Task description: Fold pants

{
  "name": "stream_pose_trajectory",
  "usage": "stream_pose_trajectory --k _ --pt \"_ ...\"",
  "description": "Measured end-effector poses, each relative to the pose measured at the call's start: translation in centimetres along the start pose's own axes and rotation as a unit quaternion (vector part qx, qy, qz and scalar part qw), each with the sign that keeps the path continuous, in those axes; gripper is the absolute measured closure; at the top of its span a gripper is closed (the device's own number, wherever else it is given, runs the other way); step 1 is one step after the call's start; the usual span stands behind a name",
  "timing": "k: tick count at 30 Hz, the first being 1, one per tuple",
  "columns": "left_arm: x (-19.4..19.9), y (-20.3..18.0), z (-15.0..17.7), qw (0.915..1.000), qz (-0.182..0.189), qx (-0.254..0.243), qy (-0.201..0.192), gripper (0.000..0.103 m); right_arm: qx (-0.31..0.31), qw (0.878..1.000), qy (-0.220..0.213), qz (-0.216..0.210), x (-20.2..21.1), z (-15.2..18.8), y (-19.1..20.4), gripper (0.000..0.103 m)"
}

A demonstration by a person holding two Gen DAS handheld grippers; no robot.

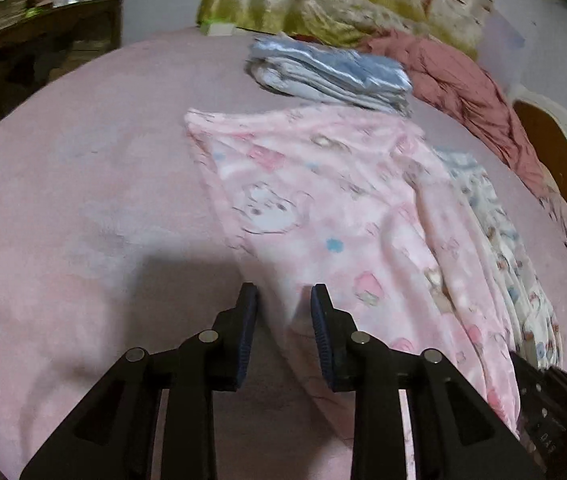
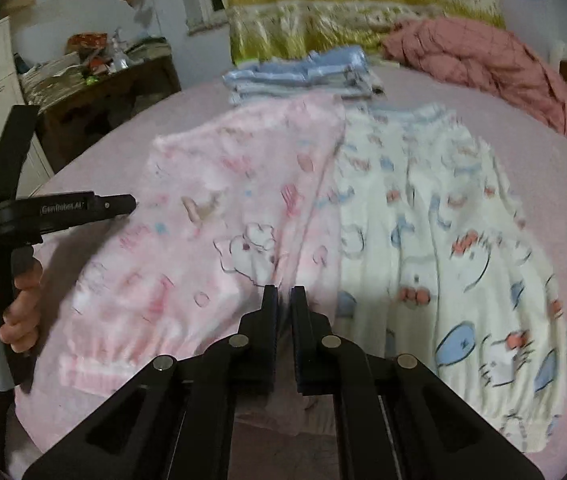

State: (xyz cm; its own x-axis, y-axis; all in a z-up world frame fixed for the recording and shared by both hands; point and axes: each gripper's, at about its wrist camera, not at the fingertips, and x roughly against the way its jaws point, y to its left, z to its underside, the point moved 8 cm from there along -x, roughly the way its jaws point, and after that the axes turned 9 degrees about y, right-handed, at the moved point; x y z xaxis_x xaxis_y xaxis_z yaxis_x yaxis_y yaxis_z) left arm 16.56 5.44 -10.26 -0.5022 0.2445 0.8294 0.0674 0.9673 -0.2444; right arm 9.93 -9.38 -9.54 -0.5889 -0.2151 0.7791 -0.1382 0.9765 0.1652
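Observation:
Pink fleece pants (image 1: pixel 323 208) with cartoon prints lie spread on the pink bed; they also show in the right wrist view (image 2: pixel 211 232). My left gripper (image 1: pixel 283 300) is open, with the pants' near edge lying between its jaws. My right gripper (image 2: pixel 284 294) is nearly closed, pinching the pink pants' fabric near the seam beside white patterned pants (image 2: pixel 443 248). The left gripper's body and the hand that holds it (image 2: pixel 23 280) show at the left of the right wrist view; its fingertips are hidden there.
A folded blue stack (image 1: pixel 331 76) sits at the far side of the bed (image 1: pixel 63 200), next to a crumpled red-pink quilt (image 1: pixel 475 92). White patterned pants (image 1: pixel 503 248) lie right of the pink ones. A cluttered wooden desk (image 2: pixel 103 80) stands beyond the bed's left edge.

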Motion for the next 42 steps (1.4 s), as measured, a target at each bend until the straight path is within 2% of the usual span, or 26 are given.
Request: stream_pose_trajectory --k 1,3,4,9,14,17,20,22,26,29,31,36,39,42 --pt "-0.2 -0.2 0.1 1.0 -0.001 0.002 0.0 0.077 -0.002 1.0 -0.001 -0.003 0.0 0.1 -0.2 0.097" --pt "-0.2 0.0 0.1 0.9998 -0.015 -0.001 -0.01 0.097 0.003 1.0 -0.004 0.002 0.0 0.1 0.0 0.096" --pt "0.0 0.0 0.1 0.9998 -0.013 -0.001 -0.013 0.102 0.006 1.0 -0.004 0.007 -0.1 0.2 0.0 0.097" --pt "2.4 1.3 -0.1 0.9982 -0.011 0.026 -0.053 0.102 0.008 1.0 -0.011 0.016 0.0 0.3 -0.1 0.096" --pt "2.0 1.9 0.5 0.9983 -0.031 0.03 -0.039 0.101 0.015 1.0 -0.02 0.015 0.5 0.4 0.0 0.096" --pt "1.8 2.2 0.5 0.9985 -0.035 0.031 -0.03 0.096 0.044 0.998 -0.034 0.014 1.6 0.4 1.0 0.096" --pt "3.0 2.4 0.5 0.9985 -0.022 0.031 -0.04 0.088 0.115 0.992 -0.044 0.008 3.3 0.9 3.6 0.096" --pt "4.4 2.6 0.5 0.9977 -0.023 0.028 -0.057 0.083 0.171 0.984 -0.05 0.006 4.4 1.6 5.7 0.096" --pt "7.8 3.4 0.1 0.9929 -0.042 0.026 -0.108 0.075 0.244 0.967 -0.064 0.012 6.0 3.4 9.3 0.068" --pt "10.3 3.9 -0.3 0.9848 -0.074 0.027 -0.155 0.069 0.297 0.951 -0.084 0.028 6.5 4.8 11.7 0.068" --pt "11.6 4.1 -0.5 0.9792 -0.083 0.031 -0.182 0.067 0.346 0.931 -0.102 0.05 6.6 5.8 13.2 0.068" --pt "14.0 6.2 -0.7 0.9644 -0.11 0.074 -0.229 0.067 0.419 0.897 -0.092 0.103 4.5 7.8 15.9 0.068" --pt "14.4 7.3 -0.9 0.9617 -0.109 0.09 -0.235 0.067 0.444 0.879 -0.087 0.151 3.0 8.1 16.6 0.068" --pt "14.1 7.9 -0.9 0.9644 -0.094 0.1 -0.226 0.067 0.435 0.875 -0.091 0.193 1.9 7.3 16.5 0.069"
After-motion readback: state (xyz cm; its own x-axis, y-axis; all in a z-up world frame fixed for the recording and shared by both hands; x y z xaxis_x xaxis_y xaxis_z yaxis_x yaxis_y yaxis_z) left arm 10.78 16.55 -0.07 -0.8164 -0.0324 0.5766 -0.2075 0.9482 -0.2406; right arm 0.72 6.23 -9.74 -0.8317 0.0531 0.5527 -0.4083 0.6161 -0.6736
